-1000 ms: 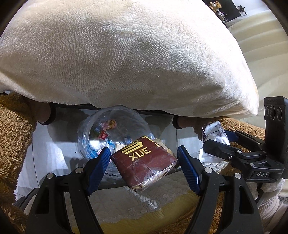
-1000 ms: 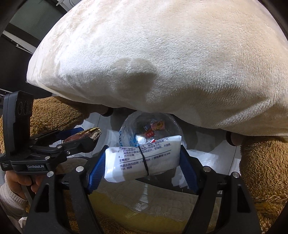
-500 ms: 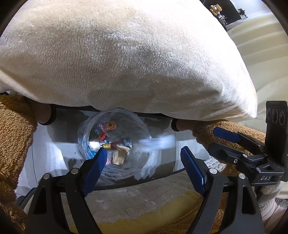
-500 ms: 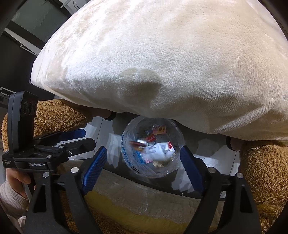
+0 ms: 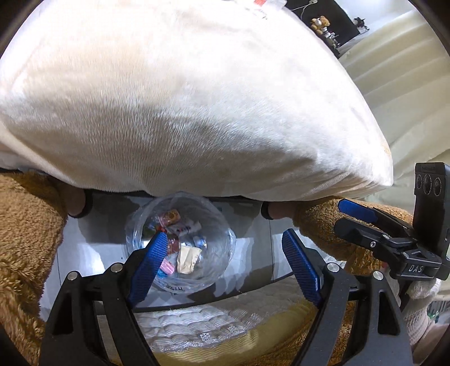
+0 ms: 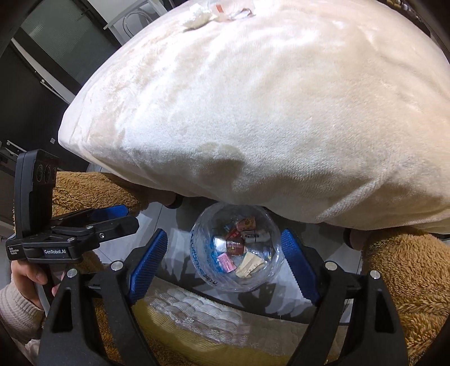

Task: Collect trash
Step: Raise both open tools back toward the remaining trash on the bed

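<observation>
A round bin lined with a clear bag stands on the floor below the bed edge, holding several wrappers. Among them lie a dark red packet and a white packet. My left gripper hovers above the bin, open, nothing between its blue pads. My right gripper hangs open over the same bin, also empty. Each shows in the other's view: the right gripper at the right, the left gripper at the left, held by a hand.
A big cream plush cushion overhangs the bin from behind. A crumpled tissue and a clear wrapper lie on top of it. Brown fuzzy plush flanks both sides. A quilted yellow mattress edge runs below the grippers.
Both grippers opened: the dark red packet fell from the left one and the white packet from the right one into the bin. Both grippers then rose a little.
</observation>
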{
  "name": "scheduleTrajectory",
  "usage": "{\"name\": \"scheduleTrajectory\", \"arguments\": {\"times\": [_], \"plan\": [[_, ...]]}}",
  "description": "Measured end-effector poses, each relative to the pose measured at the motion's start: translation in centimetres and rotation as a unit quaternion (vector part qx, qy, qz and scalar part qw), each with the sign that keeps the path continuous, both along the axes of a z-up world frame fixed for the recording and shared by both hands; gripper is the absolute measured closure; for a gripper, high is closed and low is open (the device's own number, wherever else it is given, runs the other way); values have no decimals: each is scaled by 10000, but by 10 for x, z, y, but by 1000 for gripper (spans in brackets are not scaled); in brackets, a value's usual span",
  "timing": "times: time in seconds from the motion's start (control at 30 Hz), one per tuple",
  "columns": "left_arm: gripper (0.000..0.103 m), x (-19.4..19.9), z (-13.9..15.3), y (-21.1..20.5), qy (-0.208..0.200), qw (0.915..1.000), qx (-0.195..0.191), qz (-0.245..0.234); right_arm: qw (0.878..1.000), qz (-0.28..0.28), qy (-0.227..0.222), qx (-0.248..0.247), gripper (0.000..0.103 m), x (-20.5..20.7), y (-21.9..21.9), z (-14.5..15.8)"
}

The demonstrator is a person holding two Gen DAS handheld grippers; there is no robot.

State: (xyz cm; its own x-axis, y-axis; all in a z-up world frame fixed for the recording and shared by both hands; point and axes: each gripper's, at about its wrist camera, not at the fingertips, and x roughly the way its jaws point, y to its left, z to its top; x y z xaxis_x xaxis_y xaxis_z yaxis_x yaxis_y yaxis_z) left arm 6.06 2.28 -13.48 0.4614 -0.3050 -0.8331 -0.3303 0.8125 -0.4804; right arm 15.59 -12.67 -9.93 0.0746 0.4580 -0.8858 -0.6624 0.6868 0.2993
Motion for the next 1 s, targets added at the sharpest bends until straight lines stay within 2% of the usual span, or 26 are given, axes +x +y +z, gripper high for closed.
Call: {"name": "scheduleTrajectory", "arguments": {"times": [0.3, 0.63, 0.8, 1.0], "plan": [[21, -8, 41, -10, -522, 9980, 351, -114, 9989, -31, -442, 162, 21, -10, -9, 28], [21, -8, 98, -4, -1155, 9898, 815, -200, 9935, 117, -1061, 399, 21, -19, -1, 74], [21, 7, 120, 6, -1368, 9850, 1032, -189, 9898, 165, -1327, 493, 21, -5, 7, 96], [21, 36, 143, 28, -1623, 9793, 1200, -120, 9866, 71, -1538, 542, 21, 30, 21, 112]]}}
